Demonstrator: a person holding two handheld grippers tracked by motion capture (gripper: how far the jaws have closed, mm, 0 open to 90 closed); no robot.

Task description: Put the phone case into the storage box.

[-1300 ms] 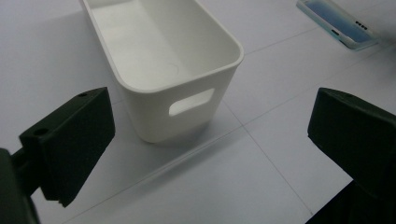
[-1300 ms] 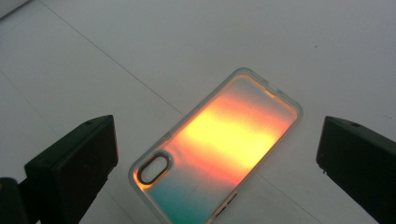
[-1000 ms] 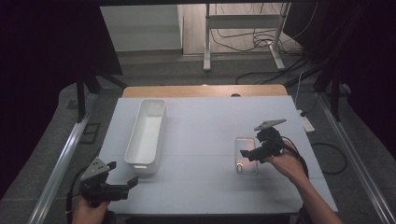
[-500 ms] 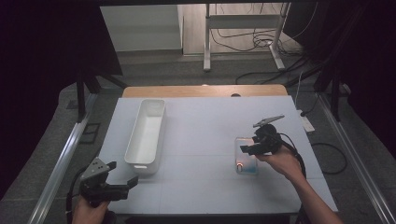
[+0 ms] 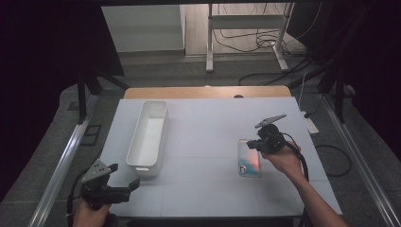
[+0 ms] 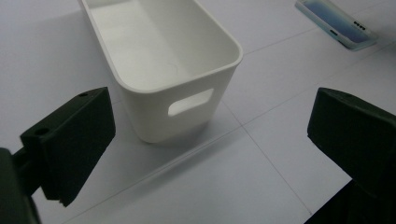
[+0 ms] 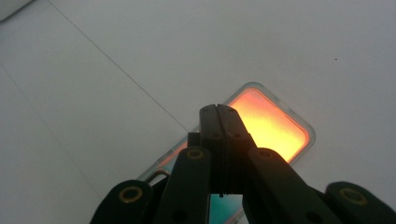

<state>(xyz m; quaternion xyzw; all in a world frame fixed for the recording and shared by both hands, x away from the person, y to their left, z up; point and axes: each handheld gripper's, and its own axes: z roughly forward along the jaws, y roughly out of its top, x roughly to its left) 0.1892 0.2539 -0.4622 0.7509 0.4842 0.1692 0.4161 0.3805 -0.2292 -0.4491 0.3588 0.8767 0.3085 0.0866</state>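
A clear phone case (image 5: pixel 249 160) with an orange and teal tint lies flat on the white table, right of centre. My right gripper (image 5: pixel 255 144) hovers at the case's far right part with its jaws pressed together. In the right gripper view the shut gripper (image 7: pixel 219 112) points over the glowing orange end of the case (image 7: pixel 275 126), with nothing visible between its fingers. My left gripper (image 5: pixel 128 186) rests near the front left table edge, open. Its jaws stand wide apart in the left gripper view (image 6: pixel 210 126), just short of the near end of a white bin (image 6: pixel 187 112).
The long white bin (image 5: pixel 147 135) stands empty on the left half of the table, its handle slot facing me. The phone case (image 6: pixel 336 21) shows far off in the left gripper view. A wooden strip (image 5: pixel 208 91) borders the table's far edge.
My right gripper has shifted slightly left, closer over the phone case. The case, the bin and the left gripper have stayed put.
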